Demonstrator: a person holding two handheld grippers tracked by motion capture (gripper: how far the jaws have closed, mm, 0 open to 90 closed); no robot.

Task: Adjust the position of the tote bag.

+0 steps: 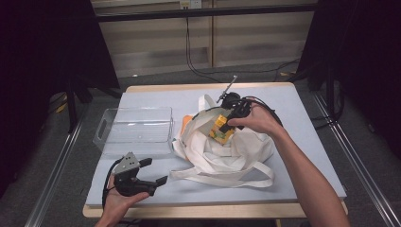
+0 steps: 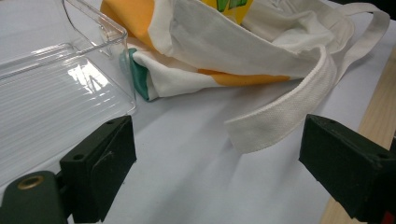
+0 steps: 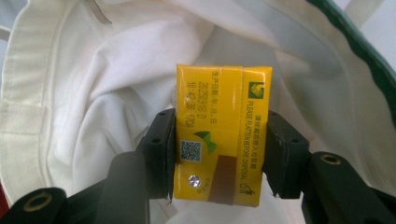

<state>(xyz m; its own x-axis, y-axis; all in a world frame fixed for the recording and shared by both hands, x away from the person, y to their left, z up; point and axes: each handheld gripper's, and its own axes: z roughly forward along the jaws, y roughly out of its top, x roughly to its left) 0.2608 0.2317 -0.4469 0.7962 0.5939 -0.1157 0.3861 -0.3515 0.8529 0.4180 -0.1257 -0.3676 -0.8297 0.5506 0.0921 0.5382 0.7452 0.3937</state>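
My left gripper sits at the near left edge of the table, held low in my left hand. Jaws stand wide apart, nothing between them. In the left gripper view they frame bare grey table surface and a loop of the bag's white strap lying flat ahead; the strap is clear of both pads.

Next out, just left of centre: clear plastic bin, open top, nothing visible in it. Its near corner shows in the left gripper view, with the bag's cloth touching its right wall.

Centre of the table: white tote bag, slumped, mouth open toward the far side, straps trailing toward the near edge. Orange and green print on the side facing the bin.

My right gripper is over the bag mouth, my right hand behind it. Jaws partly closed and clamped on a yellow drink carton. In the right gripper view both pads press the carton's side faces, carton top end toward the camera, foil straw hole and a QR code visible. White bag lining is all around it. Carton is at the bag opening; can't tell whether its lower end touches the cloth.

Beyond the table's far edge: cables on the floor.
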